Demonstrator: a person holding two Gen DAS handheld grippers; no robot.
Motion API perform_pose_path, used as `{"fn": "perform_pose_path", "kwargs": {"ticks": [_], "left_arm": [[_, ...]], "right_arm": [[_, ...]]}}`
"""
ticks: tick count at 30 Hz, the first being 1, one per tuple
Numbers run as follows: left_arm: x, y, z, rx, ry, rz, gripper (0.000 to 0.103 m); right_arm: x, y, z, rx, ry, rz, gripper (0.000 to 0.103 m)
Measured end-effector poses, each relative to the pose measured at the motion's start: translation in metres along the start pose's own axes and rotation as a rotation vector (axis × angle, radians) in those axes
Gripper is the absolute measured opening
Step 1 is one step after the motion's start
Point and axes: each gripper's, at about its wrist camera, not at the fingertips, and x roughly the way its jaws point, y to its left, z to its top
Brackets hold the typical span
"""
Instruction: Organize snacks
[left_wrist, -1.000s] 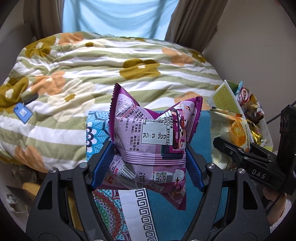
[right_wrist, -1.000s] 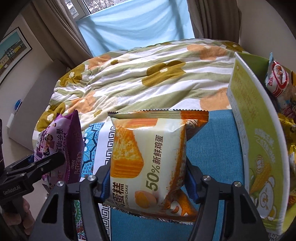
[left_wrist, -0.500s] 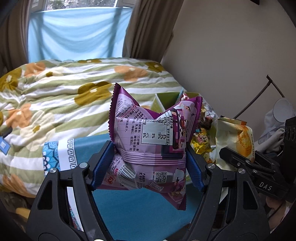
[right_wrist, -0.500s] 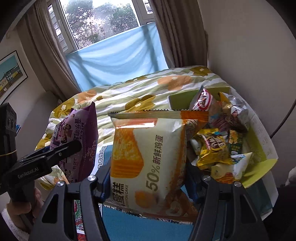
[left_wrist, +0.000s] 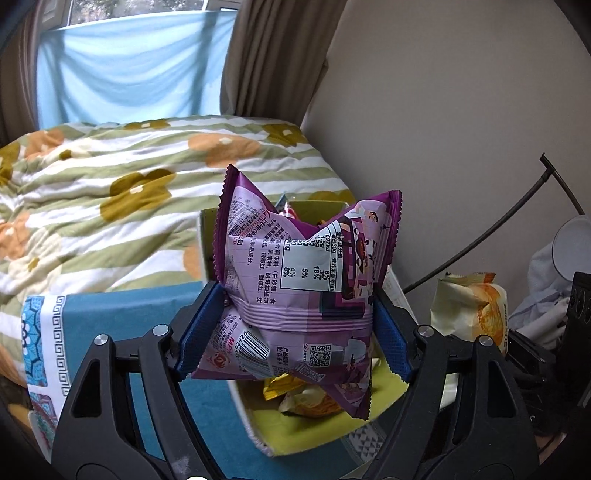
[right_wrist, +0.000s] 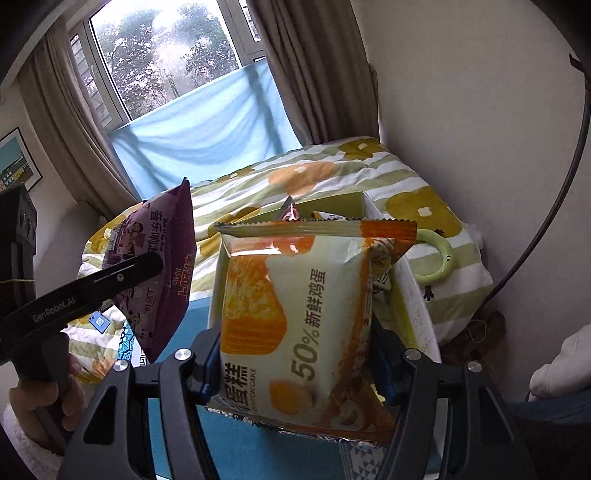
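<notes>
My left gripper (left_wrist: 295, 328) is shut on a purple snack packet (left_wrist: 306, 280), held in the air over the near end of a yellow-green box (left_wrist: 325, 424) with several snack packets in it. My right gripper (right_wrist: 295, 362) is shut on an orange and cream cake packet (right_wrist: 299, 325), held above the same box (right_wrist: 417, 317). In the right wrist view the left gripper's finger (right_wrist: 92, 288) and the purple packet (right_wrist: 159, 269) sit at the left. The cake packet (left_wrist: 469, 306) shows at the right of the left wrist view.
The box stands on a teal patterned cloth (left_wrist: 129, 317) on a bed with a striped floral quilt (left_wrist: 110, 184). A wall (left_wrist: 443, 129) and curtains (left_wrist: 273, 55) are close on the right. A green ring toy (right_wrist: 439, 258) lies beside the box.
Both grippers have swung right with their packets, from over the teal cloth to over the snack box. Both grips are unchanged.
</notes>
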Motion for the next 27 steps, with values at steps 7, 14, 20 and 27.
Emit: {"fn": "perform_pose_path", "kwargs": {"ticks": [7, 14, 20, 27], "left_arm": [[0.025, -0.009, -0.003, -0.036, 0.013, 0.118, 0.100], [0.002, 0.026, -0.035, -0.123, 0.039, 0.184, 0.100], [-0.028, 0.038, -0.057, -0.134, 0.013, 0.266, 0.100], [-0.047, 0.054, -0.083, -0.180, 0.020, 0.316, 0.100]], "right_arm": [[0.017, -0.052, 0.016, -0.021, 0.063, 0.033, 0.060], [0.032, -0.064, 0.014, -0.047, 0.093, 0.076, 0.060], [0.031, -0.050, 0.019, -0.118, 0.062, 0.075, 0.060], [0.054, -0.037, 0.031, -0.150, 0.085, 0.147, 0.061]]}}
